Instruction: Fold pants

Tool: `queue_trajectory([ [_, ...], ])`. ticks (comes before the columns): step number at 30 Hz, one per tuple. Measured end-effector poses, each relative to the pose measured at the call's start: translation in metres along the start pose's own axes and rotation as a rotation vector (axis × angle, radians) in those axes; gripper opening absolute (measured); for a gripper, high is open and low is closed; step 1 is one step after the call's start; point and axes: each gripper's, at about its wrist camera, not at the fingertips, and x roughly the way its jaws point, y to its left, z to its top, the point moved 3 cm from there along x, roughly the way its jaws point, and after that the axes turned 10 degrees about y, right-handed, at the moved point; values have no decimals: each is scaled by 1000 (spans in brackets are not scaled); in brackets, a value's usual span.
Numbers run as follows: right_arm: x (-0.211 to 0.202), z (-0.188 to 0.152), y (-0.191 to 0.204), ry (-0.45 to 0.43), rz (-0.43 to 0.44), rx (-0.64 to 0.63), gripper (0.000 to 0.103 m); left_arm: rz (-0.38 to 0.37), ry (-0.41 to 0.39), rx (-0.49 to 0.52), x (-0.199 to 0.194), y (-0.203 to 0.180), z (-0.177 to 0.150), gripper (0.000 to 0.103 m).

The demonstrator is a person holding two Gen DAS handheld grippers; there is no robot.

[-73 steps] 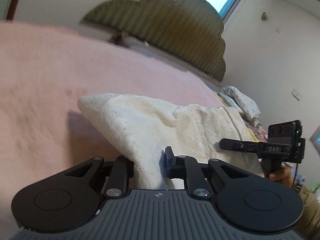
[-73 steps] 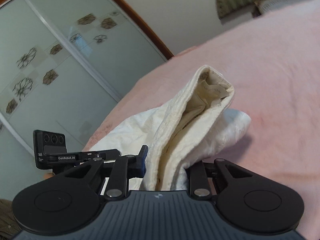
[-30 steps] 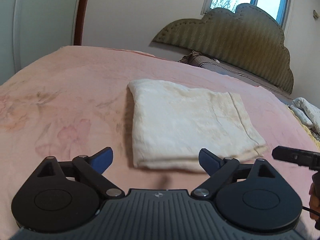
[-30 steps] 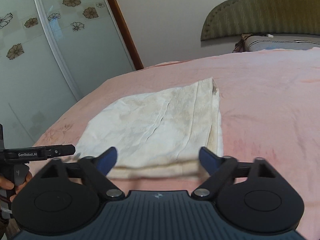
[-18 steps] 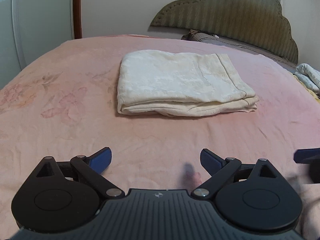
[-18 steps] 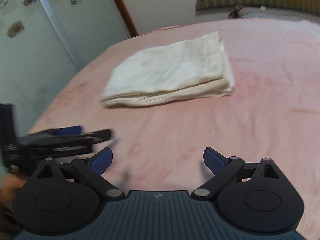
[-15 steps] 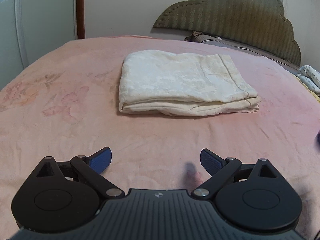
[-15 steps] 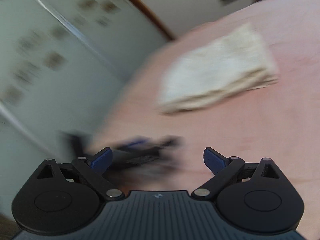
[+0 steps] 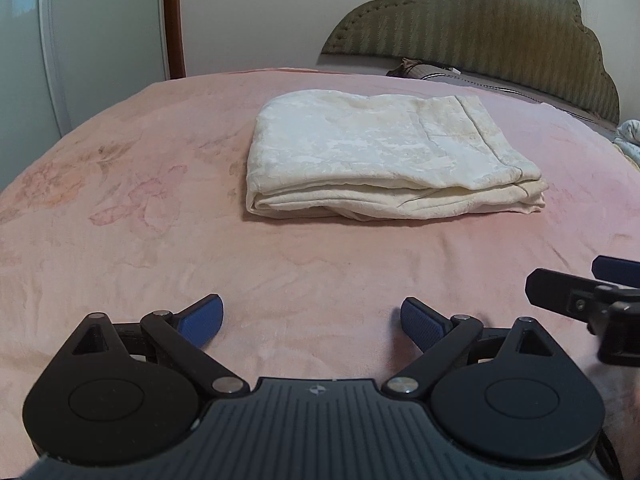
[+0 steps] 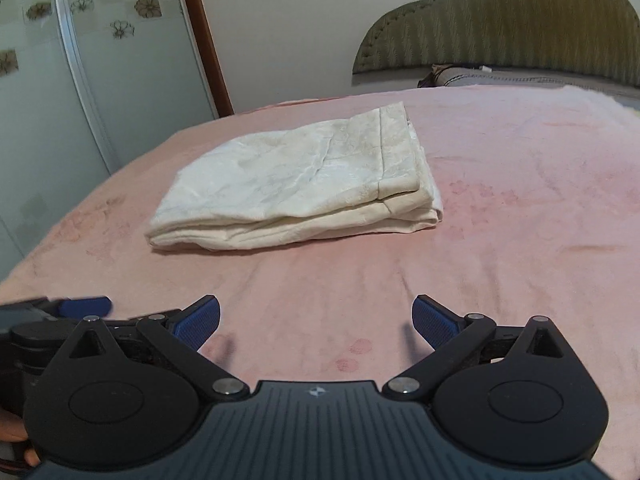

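The cream pants (image 9: 384,160) are seen folded into a flat, layered rectangle on the pink blanket (image 9: 140,240) that covers the bed. In the left wrist view the bundle lies at about twelve o'clock from the left gripper (image 9: 311,322), well apart from its fingertips, with bare blanket between. The stacked folded edges face the camera, and a seamed band runs along the end at about one o'clock. The left gripper's blue-padded fingers (image 9: 202,318) are spread wide, and nothing is held between them; only blanket is seen in the gap. At about three o'clock in that view, part of the right gripper (image 9: 580,300) is seen at the frame edge, low over the blanket. In the right wrist view the pants (image 10: 296,188) lie at about eleven o'clock from the right gripper (image 10: 316,322), again well apart from it. The right gripper's jaws are also held fully apart, with nothing clamped and only blanket between the blue pads (image 10: 434,322). At about nine o'clock in that view the left gripper (image 10: 72,308) is partly seen, somewhat blurred, and a bit of the person's hand (image 10: 16,436) shows at the lower left corner. Beyond the pants, a green scalloped headboard (image 9: 500,28) is seen at about one o'clock, and a pale sliding wardrobe door with flower decals (image 10: 48,80) stands at about ten o'clock.
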Motion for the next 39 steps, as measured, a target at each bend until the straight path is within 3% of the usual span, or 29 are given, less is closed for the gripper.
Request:
queue_trajectory([
  [5,5,-4,-3,-19,-51,-53,103,0,-5,-6,3,1,-1,99],
  [21,22,-16,-2,45,-106,-75,103,3,-18,8,6,1,-6,103],
  [39,21,-16,-4,40,-96,-67,103,2,-18,8,6,1,-7,103],
])
